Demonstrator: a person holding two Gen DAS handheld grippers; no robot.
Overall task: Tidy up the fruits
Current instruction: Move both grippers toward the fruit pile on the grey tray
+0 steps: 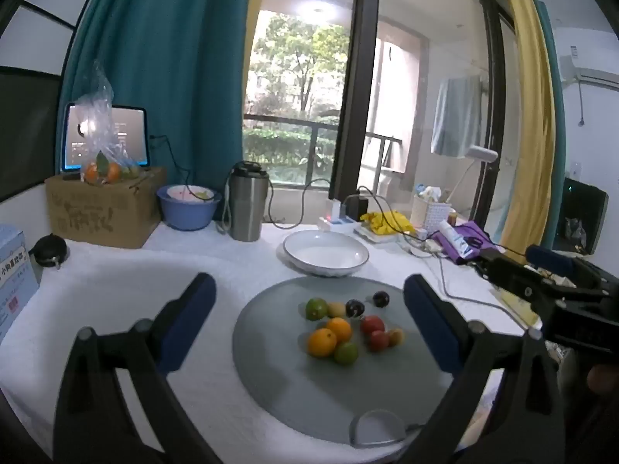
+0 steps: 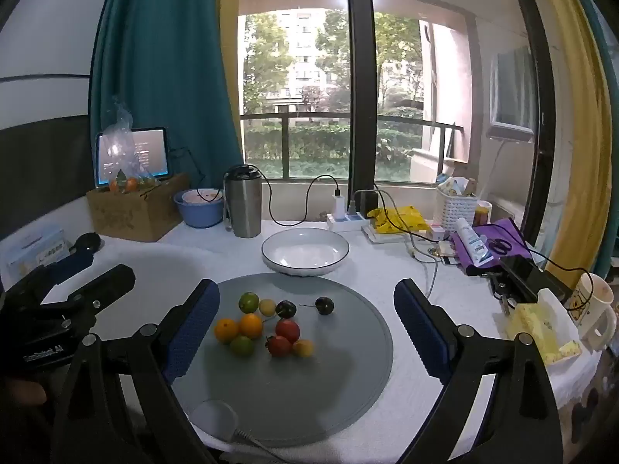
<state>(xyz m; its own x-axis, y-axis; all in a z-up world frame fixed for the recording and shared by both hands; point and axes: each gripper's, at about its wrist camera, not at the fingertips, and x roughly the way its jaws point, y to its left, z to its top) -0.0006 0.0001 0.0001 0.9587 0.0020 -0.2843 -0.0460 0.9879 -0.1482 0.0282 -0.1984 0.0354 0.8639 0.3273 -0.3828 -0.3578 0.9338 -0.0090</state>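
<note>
Left gripper [image 1: 309, 321] and right gripper [image 2: 305, 324] spread wide, empty; small fruits [image 2: 267, 326] clustered at twelve o'clock on grey mat [image 2: 348, 379].

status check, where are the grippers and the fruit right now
Left gripper and right gripper: jaws wide, empty. Fruits clustered on grey mat; white plate behind it empty. Nothing in the way.

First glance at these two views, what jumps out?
A cluster of small fruits, orange, green, red, yellow and dark, sits mid-way on a round grey mat. Just behind it is an empty white plate. Both hand-held grippers, left and right, hang open above the mat.
</note>
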